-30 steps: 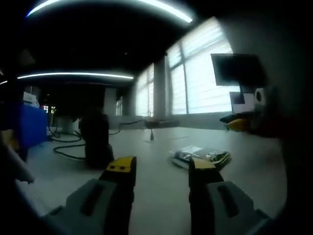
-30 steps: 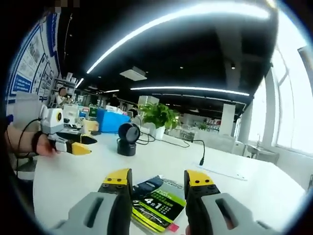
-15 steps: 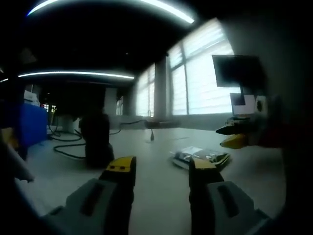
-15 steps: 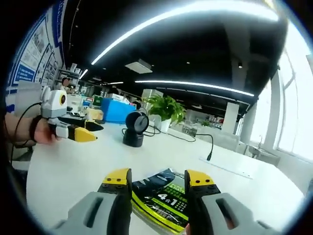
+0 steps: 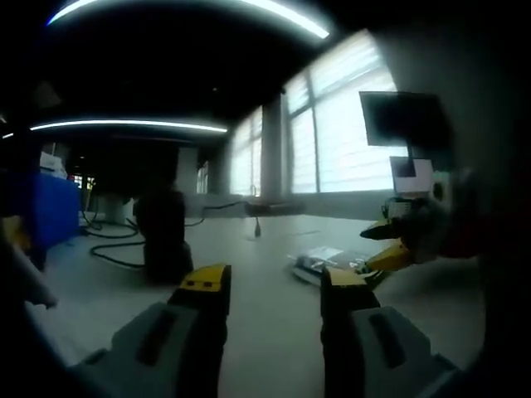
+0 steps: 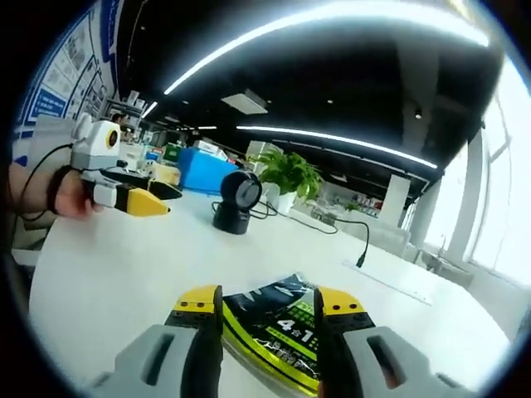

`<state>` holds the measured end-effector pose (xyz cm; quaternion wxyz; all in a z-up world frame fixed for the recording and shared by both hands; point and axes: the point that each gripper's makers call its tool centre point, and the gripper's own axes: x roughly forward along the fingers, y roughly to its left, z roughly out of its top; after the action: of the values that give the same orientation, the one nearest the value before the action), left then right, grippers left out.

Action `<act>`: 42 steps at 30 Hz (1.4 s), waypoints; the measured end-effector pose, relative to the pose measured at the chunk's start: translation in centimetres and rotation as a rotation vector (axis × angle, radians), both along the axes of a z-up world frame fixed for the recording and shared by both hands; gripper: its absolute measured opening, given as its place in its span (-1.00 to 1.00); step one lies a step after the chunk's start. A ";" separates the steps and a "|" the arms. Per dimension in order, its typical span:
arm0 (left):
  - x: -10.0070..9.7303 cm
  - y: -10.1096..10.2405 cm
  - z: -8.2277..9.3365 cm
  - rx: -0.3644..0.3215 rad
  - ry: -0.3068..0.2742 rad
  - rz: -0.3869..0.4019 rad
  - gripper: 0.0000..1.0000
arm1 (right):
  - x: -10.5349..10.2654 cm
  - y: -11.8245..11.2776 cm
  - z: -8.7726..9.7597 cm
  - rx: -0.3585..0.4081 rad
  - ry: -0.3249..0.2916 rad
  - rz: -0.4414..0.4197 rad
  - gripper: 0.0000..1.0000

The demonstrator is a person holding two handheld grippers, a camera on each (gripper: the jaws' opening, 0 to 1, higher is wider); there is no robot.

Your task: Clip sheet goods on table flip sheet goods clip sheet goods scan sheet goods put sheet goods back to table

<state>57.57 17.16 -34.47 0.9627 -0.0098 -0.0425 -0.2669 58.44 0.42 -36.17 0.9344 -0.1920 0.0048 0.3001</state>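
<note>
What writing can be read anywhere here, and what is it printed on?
"4 合 1": on the black and green packet lying on the table, between the right gripper fingers.
Smaller print on the packet: too blurred to read.
Blue and white wall posters: text too small to read.
Packet in the left gripper view: print too dim to read.

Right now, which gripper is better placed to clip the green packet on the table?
Right. The right gripper has its open jaws on either side of the green packet. The left gripper hangs apart from it over the white table.
</note>
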 end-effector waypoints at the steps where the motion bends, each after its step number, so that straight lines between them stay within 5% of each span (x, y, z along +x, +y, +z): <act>1: 0.0 0.0 0.0 0.000 0.001 -0.001 -0.28 | 0.1 -0.1 0.0 0.001 0.002 -0.001 -0.22; 29: -0.2 -0.2 0.1 -0.008 0.000 -0.004 -0.27 | 0.2 0.9 -2.3 -0.094 0.018 -0.008 -0.27; 42: -0.3 -0.2 0.1 -0.012 0.002 -0.003 -0.27 | 0.1 2.5 -2.9 -0.161 0.012 0.005 -0.65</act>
<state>57.29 16.93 -34.34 0.9623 -0.0162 -0.0431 -0.2682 58.54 2.95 -39.06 0.9151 -0.2648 0.0342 0.3023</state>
